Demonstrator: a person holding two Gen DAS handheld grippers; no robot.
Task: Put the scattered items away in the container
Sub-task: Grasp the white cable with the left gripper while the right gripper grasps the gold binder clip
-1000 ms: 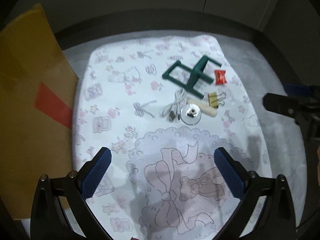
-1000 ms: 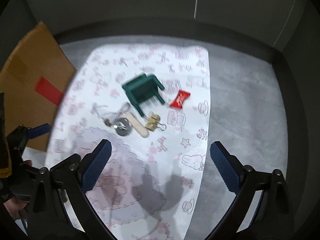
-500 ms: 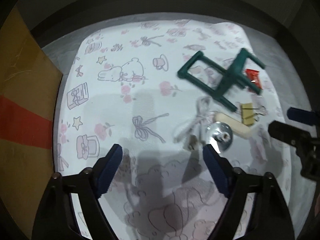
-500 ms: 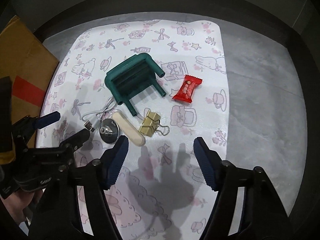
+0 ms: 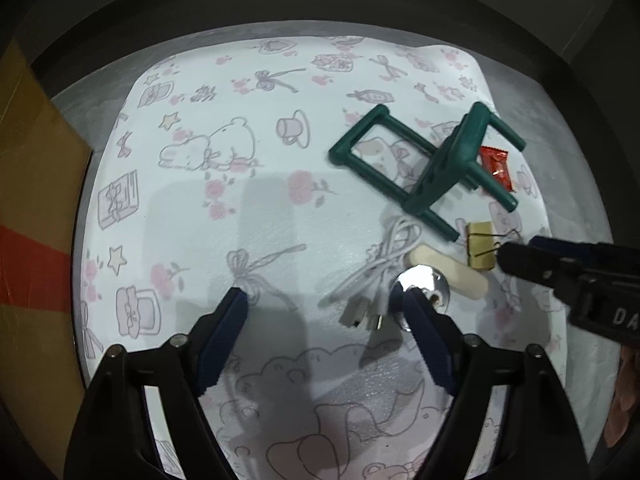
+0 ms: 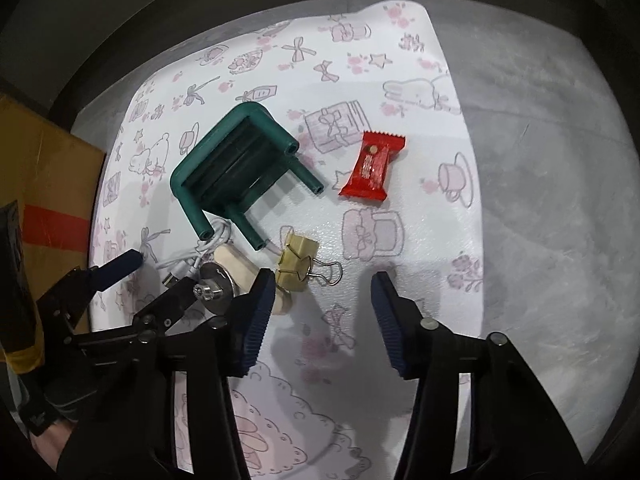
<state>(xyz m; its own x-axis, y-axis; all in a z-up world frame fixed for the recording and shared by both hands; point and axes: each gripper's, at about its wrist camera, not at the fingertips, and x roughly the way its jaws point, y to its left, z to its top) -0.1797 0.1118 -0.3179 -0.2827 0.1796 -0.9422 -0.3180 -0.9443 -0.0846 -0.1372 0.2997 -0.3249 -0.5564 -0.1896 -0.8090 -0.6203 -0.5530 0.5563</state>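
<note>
Both grippers hang wide open; the right gripper [image 6: 318,294] should centre over the gold binder clip [image 6: 297,262], clear of the wooden stick [image 6: 240,266].

**Items clustered on the patterned mat**

On the white cartoon-print mat [image 6: 400,80], the green plastic toy chair [image 6: 236,172] lies tipped over. The red candy wrapper [image 6: 373,167] sits right of it. The gold binder clip [image 6: 298,264], pale wooden stick [image 6: 236,266], white coiled cable [image 5: 384,264] and shiny metal disc [image 5: 424,280] lie nearer. A brown cardboard box [image 6: 48,184] stands left of the mat.

Left hand-held gripper [image 5: 320,312] gaping over white cable [image 5: 376,276], right pad beside metal disc [image 5: 424,284]. Green toy chair [image 5: 436,168] tipped over on patterned cloth [image 5: 240,208]. Right hand-held gripper [image 5: 516,256] near gold binder clip [image 5: 480,246].
</note>
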